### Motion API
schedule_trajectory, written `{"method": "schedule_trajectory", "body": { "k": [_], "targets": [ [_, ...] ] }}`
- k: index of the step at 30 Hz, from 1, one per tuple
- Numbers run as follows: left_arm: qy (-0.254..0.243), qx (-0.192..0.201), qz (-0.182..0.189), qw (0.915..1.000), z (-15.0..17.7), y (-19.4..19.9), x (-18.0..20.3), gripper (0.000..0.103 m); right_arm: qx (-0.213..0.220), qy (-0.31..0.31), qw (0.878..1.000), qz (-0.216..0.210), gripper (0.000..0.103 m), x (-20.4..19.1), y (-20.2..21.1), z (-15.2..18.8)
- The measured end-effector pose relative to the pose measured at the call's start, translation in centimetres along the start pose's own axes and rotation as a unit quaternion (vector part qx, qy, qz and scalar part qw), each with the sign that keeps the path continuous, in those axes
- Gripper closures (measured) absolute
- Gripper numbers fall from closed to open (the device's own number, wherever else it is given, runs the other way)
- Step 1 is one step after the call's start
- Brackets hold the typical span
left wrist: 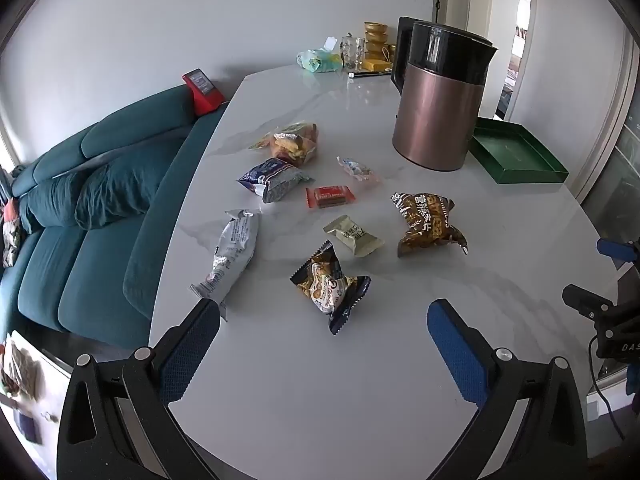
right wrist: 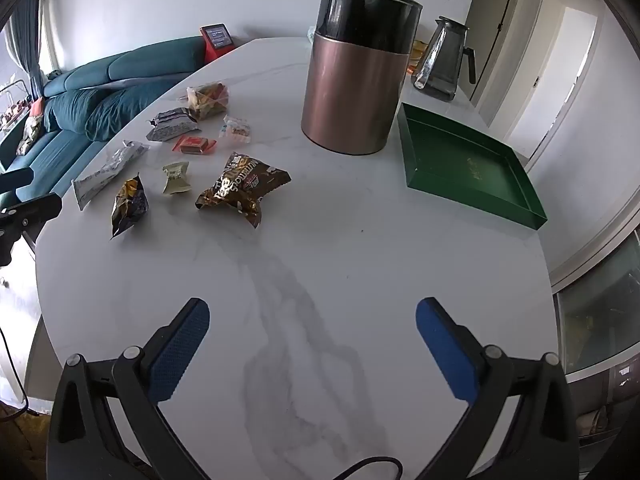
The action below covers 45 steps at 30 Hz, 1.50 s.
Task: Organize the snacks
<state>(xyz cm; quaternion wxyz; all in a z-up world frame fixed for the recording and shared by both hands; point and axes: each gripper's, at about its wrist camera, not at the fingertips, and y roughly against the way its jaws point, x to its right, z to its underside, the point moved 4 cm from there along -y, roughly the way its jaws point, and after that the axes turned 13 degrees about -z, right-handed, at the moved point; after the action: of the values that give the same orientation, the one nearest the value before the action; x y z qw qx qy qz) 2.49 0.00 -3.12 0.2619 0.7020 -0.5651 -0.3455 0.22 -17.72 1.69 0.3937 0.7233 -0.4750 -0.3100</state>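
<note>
Several snack packets lie scattered on the white marble table [left wrist: 360, 360]: a brown-gold bag [left wrist: 428, 224] [right wrist: 240, 190], a dark cookie packet [left wrist: 330, 284] [right wrist: 130, 206], a cream packet [left wrist: 354, 236], a red packet [left wrist: 330, 197], a silver packet [left wrist: 232, 254], a blue-grey bag [left wrist: 274, 179] and a clear bag of orange snacks [left wrist: 294, 144]. An empty green tray [right wrist: 468, 164] [left wrist: 516, 150] sits at the right. My left gripper [left wrist: 324, 316] stands open above the table, just short of the cookie packet. My right gripper [right wrist: 312, 316] is open over bare table.
A tall copper kettle with a black lid [left wrist: 436, 100] [right wrist: 356, 76] stands between the snacks and the tray. A glass jug [right wrist: 442, 60], a glass and tins [left wrist: 376, 46] are at the far end. A teal sofa [left wrist: 100, 200] runs along the table's left edge.
</note>
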Motion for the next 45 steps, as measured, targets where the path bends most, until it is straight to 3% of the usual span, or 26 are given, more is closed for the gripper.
{"method": "schedule_trajectory", "body": {
  "k": [45],
  "targets": [
    [0.001, -0.002, 0.006, 1.0, 1.4, 0.5, -0.5, 0.001, 0.009, -0.008, 1.0, 0.009, 0.0, -1.2, 1.2, 1.2]
  ]
}}
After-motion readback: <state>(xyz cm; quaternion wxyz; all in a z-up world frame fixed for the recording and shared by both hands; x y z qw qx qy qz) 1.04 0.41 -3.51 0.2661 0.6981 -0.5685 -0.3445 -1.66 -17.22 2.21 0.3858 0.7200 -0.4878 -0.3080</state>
